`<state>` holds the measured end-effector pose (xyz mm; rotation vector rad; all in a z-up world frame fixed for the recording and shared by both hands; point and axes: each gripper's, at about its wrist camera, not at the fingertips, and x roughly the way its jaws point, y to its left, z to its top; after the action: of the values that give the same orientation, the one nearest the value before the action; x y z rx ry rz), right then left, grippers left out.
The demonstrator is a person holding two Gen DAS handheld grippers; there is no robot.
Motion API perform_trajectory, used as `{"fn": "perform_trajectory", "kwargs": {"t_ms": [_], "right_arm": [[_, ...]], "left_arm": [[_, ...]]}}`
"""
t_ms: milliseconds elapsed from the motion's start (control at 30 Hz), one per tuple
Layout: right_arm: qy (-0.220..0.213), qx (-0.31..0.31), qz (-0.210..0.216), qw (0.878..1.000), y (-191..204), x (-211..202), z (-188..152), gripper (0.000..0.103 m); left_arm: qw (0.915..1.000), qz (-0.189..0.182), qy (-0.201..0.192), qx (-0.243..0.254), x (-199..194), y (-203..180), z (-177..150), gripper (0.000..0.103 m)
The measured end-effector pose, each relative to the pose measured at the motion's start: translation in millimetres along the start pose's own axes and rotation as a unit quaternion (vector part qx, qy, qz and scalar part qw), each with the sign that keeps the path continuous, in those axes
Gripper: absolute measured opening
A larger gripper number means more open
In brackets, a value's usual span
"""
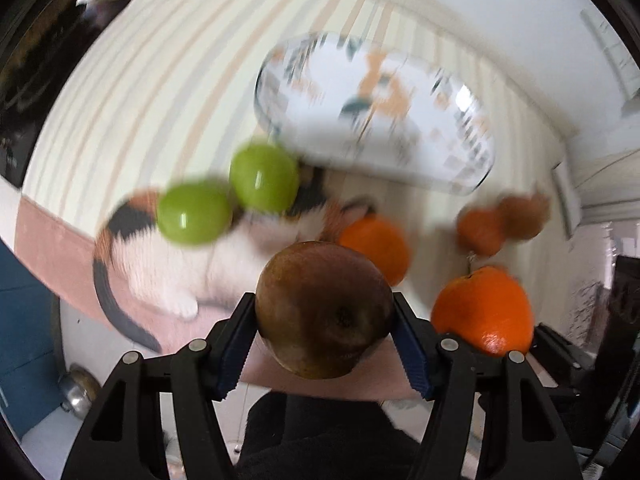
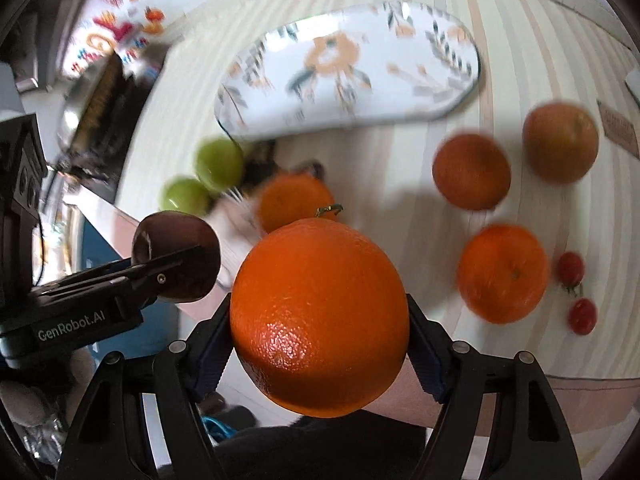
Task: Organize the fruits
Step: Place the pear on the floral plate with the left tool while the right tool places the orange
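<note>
My left gripper (image 1: 325, 322) is shut on a brown apple (image 1: 320, 304) and holds it above the table's near edge; it also shows in the right wrist view (image 2: 176, 256). My right gripper (image 2: 320, 332) is shut on a large orange (image 2: 320, 316), which shows at the right of the left wrist view (image 1: 484, 312). A floral oval plate (image 2: 400, 92) lies empty at the back, also seen in the left wrist view (image 1: 400, 132). Two green apples (image 1: 228, 196) lie left of the plate. Loose oranges (image 2: 502, 272) and two darker round fruits (image 2: 472, 172) lie on the striped tablecloth.
Two cherry tomatoes (image 2: 576, 292) lie at the right. A cat picture (image 1: 168, 272) is printed on the cloth near the table's front edge. A metal bowl (image 1: 76, 394) sits on the floor at the left. Dark furniture (image 2: 96, 120) stands beyond the table's left side.
</note>
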<state>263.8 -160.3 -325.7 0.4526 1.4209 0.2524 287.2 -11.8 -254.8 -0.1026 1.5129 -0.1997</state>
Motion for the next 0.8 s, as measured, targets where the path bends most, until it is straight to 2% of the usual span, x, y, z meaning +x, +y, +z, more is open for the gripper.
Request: {"fn": "perform_trajectory", "kwargs": {"t_ms": [67,167,267,367,500,600,800], "right_arm": [[-0.02,-0.004,0.004,1.0,4.0,-17.5,17.2,0.079],[-0.047,-0.009,0.002,0.999,5.1,-34.3,51.8,0.079],[-0.071,-0.011,-0.02,0.997,2.5,-39.0,92.7,0.079],[-0.073,-0.003,-0.04,0.997,-1.8,-24.3,135.6,0.079],[-0.055,0.014,-0.058,0.997,-18.6,5.8,177.1,0.079],[-0.039,0.021,-0.066,0.997,-28.5,28.1,195.0,0.079],[-0.013,0.021,-0.073,0.997,-35.1,55.0,212.3,0.079]], "left_arm": [[0.9997,-0.007,-0.021,0.007,-18.9,-7.0,23.3,0.063],[0.9991,-0.007,-0.04,0.014,-26.7,-5.3,59.4,0.063],[0.9987,0.0,-0.048,0.016,-24.1,-8.2,99.7,0.063],[0.9994,0.004,-0.031,0.016,-4.5,-7.9,139.1,0.063],[0.9999,0.001,0.005,0.01,38.5,-7.2,173.2,0.063],[0.9994,-0.006,0.035,0.003,63.5,-8.2,191.5,0.063],[0.9971,-0.011,0.076,-0.007,96.3,-7.2,205.1,0.063]]}}
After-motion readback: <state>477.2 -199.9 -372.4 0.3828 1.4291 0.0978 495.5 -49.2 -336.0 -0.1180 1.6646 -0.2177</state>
